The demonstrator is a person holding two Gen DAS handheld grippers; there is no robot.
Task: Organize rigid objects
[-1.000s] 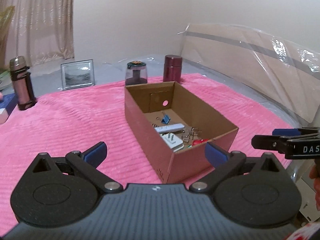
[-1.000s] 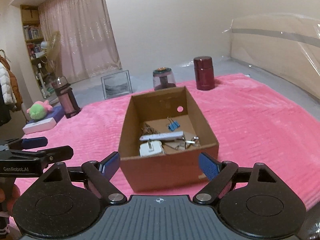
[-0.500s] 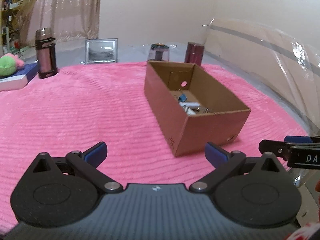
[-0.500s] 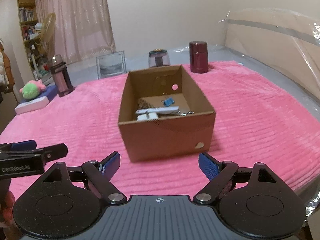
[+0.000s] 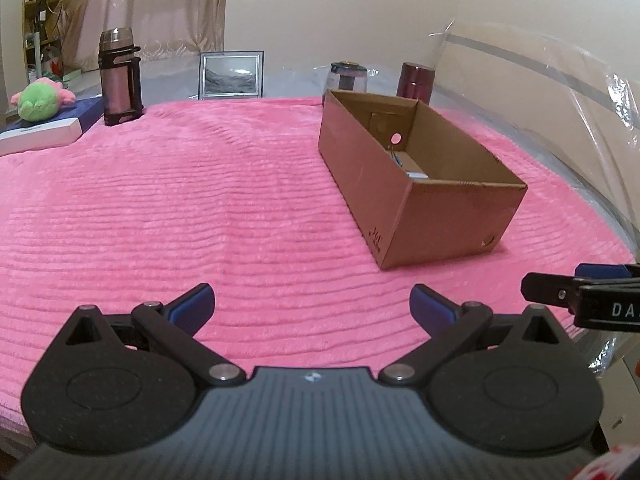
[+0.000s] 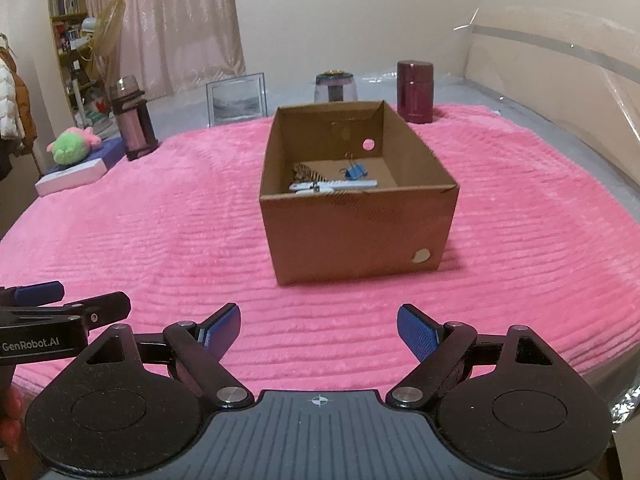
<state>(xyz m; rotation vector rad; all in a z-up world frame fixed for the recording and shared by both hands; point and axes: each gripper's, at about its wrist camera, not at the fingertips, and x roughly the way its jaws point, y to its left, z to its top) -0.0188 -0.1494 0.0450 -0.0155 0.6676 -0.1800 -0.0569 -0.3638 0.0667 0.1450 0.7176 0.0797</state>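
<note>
An open cardboard box [image 6: 360, 224] [image 5: 404, 184] stands on the pink blanket [image 6: 160, 232] [image 5: 200, 208]. Inside it I see a blue binder clip [image 6: 355, 171], a white flat piece [image 6: 334, 187] and other small items; in the left wrist view the near wall hides most of the contents. My right gripper [image 6: 319, 330] hovers open and empty over the blanket, in front of the box. My left gripper [image 5: 312, 306] is open and empty too, low over the blanket to the left of the box. Each gripper's tip shows at the edge of the other's view.
Behind the box stand a dark red canister [image 6: 415, 91], a glass jar [image 6: 335, 87], a picture frame [image 6: 237, 98] and a pink thermos [image 6: 133, 118]. A green plush toy [image 6: 72, 147] lies on a flat white and blue box [image 6: 76, 172] at the left. Clear plastic sheeting [image 5: 540, 80] rises at the right.
Both grippers have pulled back from the box and sunk lower; the box looks smaller and farther off and less of its inside shows. Both stayed open and empty.
</note>
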